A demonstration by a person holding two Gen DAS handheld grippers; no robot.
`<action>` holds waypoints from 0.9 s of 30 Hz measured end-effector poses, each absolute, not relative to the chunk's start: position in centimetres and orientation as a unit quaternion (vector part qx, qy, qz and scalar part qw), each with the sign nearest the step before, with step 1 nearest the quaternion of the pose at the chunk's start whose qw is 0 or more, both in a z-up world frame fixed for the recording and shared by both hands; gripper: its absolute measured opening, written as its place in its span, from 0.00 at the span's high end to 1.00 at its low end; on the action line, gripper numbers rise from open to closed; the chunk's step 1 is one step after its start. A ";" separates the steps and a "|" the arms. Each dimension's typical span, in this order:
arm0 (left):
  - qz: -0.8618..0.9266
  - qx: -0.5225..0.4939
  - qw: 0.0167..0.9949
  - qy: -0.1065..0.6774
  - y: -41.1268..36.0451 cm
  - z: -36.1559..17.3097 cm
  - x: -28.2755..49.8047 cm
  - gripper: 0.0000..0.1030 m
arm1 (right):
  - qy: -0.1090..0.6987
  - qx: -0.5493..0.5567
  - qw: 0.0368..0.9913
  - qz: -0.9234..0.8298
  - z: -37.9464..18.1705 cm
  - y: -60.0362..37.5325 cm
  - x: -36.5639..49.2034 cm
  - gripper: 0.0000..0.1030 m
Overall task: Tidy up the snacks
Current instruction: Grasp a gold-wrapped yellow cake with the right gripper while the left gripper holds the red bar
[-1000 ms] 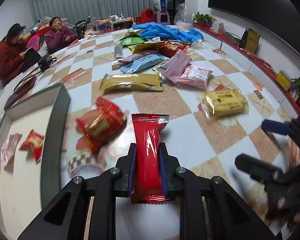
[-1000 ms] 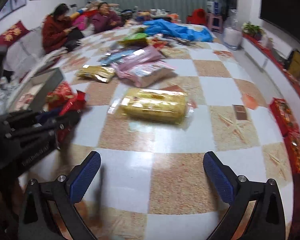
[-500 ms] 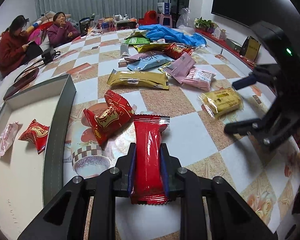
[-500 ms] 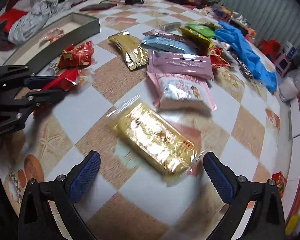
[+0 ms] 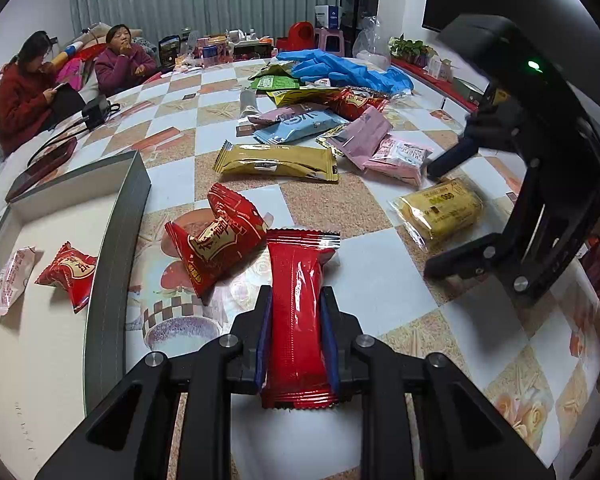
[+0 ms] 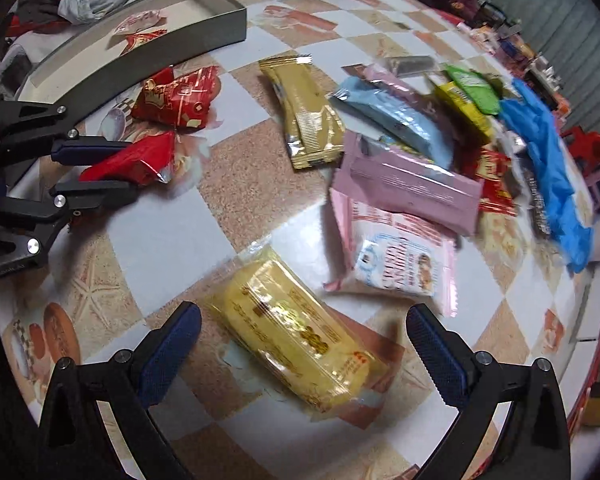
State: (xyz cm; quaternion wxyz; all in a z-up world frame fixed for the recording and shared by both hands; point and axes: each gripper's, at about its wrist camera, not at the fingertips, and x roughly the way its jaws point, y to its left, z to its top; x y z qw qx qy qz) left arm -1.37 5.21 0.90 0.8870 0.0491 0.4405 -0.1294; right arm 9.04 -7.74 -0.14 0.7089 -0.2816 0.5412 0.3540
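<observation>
My left gripper (image 5: pixel 296 320) is shut on a long red snack packet (image 5: pixel 298 312) just above the table; it also shows in the right wrist view (image 6: pixel 134 160). My right gripper (image 6: pixel 300 340) is open, its jaws standing either side of a yellow cake packet (image 6: pixel 296 336), which also shows in the left wrist view (image 5: pixel 440 208). A grey box (image 5: pixel 116 248) at the left holds a small red packet (image 5: pixel 70 272) and a pale pink one (image 5: pixel 14 280). A red pouch (image 5: pixel 216 240) lies beside the box.
Further back lie a gold packet (image 5: pixel 276 162), pink packets (image 5: pixel 380 148), a light blue packet (image 5: pixel 300 128), green and yellow packets and blue gloves (image 5: pixel 340 70). Two people (image 5: pixel 28 92) sit beyond the table's far left edge. A phone (image 5: pixel 40 168) lies behind the box.
My right gripper has moved forward and down over the yellow cake packet, which now lies between its open jaws. My left gripper still holds the red packet, nearly unmoved.
</observation>
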 end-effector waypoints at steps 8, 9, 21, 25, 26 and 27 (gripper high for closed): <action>-0.129 0.049 0.887 0.441 5.2 0.9 -1.4 0.75 | 0.521 -0.188 0.783 0.285 -0.2 -9.6 7.7 0.00; -0.129 0.050 0.887 0.441 5.2 0.9 -1.3 0.75 | 0.517 -0.183 0.789 0.278 -0.2 -9.8 7.4 0.00; -0.113 0.046 0.889 0.441 5.5 0.9 -1.2 0.75 | 0.514 -0.116 0.822 0.217 1.1 -8.5 1.4 0.49; -0.105 0.046 0.890 0.442 5.7 0.9 -1.5 0.75 | 0.481 -0.097 0.851 0.186 0.4 -7.2 -1.0 0.19; -0.103 0.042 0.889 0.443 5.9 0.9 -1.4 0.75 | 0.474 -0.089 0.858 0.174 0.6 -7.0 -1.6 0.22; -0.102 0.038 0.889 0.445 6.1 0.9 -1.3 0.75 | 0.465 -0.081 0.867 0.163 0.8 -6.8 -2.2 0.45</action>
